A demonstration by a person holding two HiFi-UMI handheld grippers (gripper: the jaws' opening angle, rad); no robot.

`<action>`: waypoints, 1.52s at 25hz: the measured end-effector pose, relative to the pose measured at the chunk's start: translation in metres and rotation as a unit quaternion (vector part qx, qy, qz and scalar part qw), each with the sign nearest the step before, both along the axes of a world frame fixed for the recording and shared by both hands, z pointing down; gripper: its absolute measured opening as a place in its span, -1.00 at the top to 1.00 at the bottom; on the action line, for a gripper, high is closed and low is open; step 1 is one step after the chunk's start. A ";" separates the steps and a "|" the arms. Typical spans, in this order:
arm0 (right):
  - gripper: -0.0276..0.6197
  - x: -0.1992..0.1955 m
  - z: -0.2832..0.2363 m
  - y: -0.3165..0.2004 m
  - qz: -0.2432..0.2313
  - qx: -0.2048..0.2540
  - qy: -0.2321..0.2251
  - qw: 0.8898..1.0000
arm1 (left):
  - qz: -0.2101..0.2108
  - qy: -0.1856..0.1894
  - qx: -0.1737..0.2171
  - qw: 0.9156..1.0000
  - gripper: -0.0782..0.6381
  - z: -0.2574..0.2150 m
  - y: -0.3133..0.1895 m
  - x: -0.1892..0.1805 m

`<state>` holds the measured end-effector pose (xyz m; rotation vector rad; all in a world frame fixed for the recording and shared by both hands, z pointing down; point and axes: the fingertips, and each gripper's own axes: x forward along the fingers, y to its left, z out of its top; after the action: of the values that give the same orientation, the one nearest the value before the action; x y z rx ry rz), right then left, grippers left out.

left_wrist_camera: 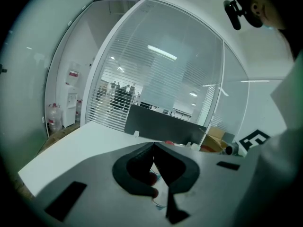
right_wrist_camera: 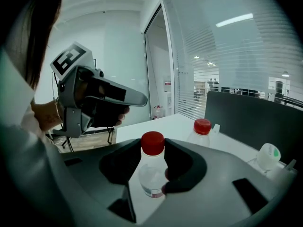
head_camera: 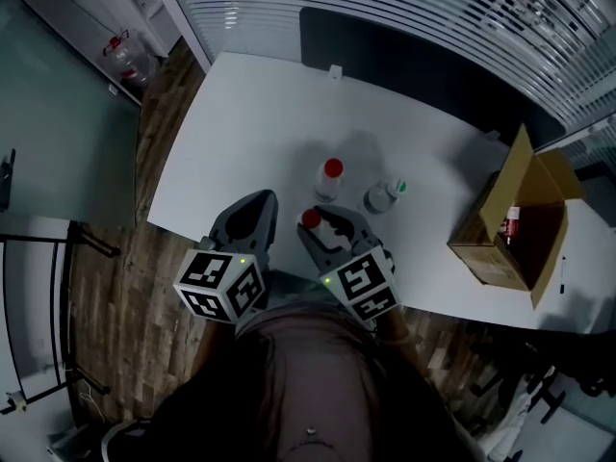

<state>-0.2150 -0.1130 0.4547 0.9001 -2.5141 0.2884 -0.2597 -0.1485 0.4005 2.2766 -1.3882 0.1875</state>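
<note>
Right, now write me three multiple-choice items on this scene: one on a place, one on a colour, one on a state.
1. Where is the cardboard box?
A) at the right end of the table
B) on the floor
C) between the two tools

2. What colour is the cap of the bottle between the jaws of the right tool?
A) green
B) red
C) blue

3. How do the jaws of the left tool stand?
A) wide apart
B) clamped on a bottle
C) together, with nothing between them

Answers:
1 A: the head view shows the box sitting on the tabletop at its right end.
2 B: the right gripper view shows a red cap on the clear bottle.
3 C: the left gripper view shows the jaw tips meeting with nothing between them.
</note>
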 end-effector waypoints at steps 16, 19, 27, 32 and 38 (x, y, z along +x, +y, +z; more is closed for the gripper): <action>0.38 -0.004 0.003 0.006 -0.019 -0.018 -0.004 1.000 | 0.030 0.007 0.006 1.000 0.76 -0.006 -0.016 0.023; 0.38 -0.002 0.002 0.009 -0.018 -0.016 -0.002 1.000 | 0.038 0.011 0.010 0.999 0.76 -0.008 -0.016 0.031; 0.38 0.012 -0.009 0.015 -0.019 -0.004 -0.012 1.000 | 0.050 0.014 0.012 0.999 0.76 -0.011 -0.012 0.056; 0.38 0.024 -0.013 0.019 -0.017 -0.002 -0.024 1.000 | 0.047 0.013 0.015 0.999 0.76 -0.013 -0.012 0.065; 0.38 0.036 -0.023 0.024 -0.019 0.007 -0.041 0.999 | 0.039 0.010 0.017 0.999 0.76 -0.016 -0.008 0.074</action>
<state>-0.1793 -0.0893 0.4313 0.8608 -2.6087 0.3022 -0.1855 -0.1568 0.3845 2.3568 -1.3030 0.1676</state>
